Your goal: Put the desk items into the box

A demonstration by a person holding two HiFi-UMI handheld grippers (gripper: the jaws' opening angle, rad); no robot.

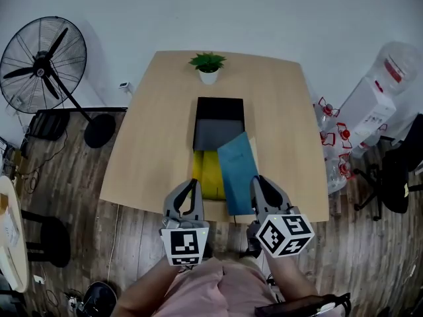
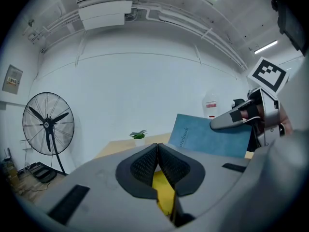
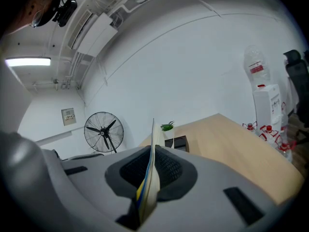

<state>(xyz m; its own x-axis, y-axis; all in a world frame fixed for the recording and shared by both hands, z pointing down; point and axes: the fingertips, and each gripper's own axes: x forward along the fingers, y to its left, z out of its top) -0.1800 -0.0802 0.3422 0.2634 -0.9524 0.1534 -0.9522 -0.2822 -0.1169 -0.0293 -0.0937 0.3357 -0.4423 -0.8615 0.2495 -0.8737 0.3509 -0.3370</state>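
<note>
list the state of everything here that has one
left gripper: jaws together at the tips
right gripper: shut on blue notebook, held tilted
black box: open on top
yellow book: lying flat on table
fan: blades look still

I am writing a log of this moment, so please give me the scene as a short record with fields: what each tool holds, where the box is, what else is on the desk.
left tool: shut on the yellow book
right tool: shut on the blue notebook
blue notebook: tilted, overlapping the yellow book's right side
box: black, open, in the middle of the table
plant: small pot, beyond the box at the far edge
progress: neither book lies inside the box yet
</note>
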